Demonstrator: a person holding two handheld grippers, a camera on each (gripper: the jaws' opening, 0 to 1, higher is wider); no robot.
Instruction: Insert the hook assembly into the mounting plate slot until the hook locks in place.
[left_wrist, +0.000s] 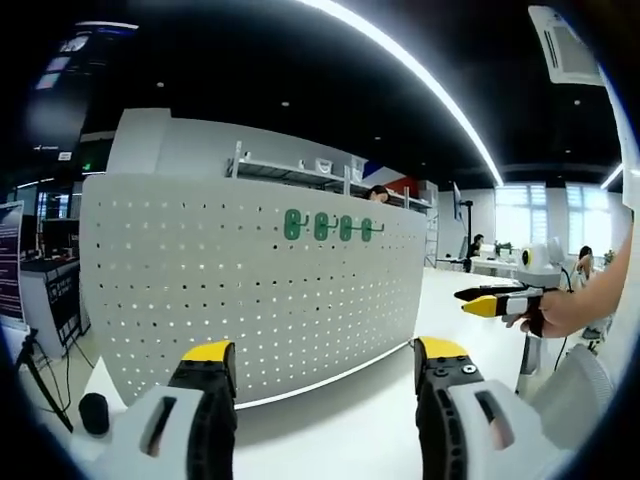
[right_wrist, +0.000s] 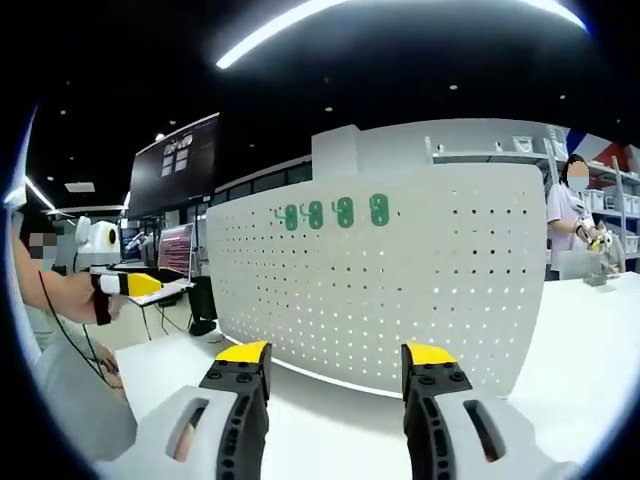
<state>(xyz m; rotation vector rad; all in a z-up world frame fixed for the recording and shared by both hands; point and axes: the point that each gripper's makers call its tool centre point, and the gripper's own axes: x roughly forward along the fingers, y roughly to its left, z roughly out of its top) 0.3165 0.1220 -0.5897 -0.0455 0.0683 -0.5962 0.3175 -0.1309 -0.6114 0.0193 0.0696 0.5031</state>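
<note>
White perforated metal makes up the mounting plate (left_wrist: 240, 290), a wide pegboard panel standing upright on the white desk (left_wrist: 350, 420), dotted all over with small round holes; near its top edge four green hooks (left_wrist: 330, 227) sit side by side in a short row, each an oval green base with a thin prong sticking out; in the right gripper view the same green hooks (right_wrist: 335, 213) lie upper left of the panel's middle; the left gripper (left_wrist: 325, 365) hovers near the desk in front of the plate, jaws spread wide with nothing between them; the right gripper (right_wrist: 335, 365) likewise faces the plate, jaws wide apart and bare; far right, a person (right_wrist: 570, 215) stands behind the panel.
</note>
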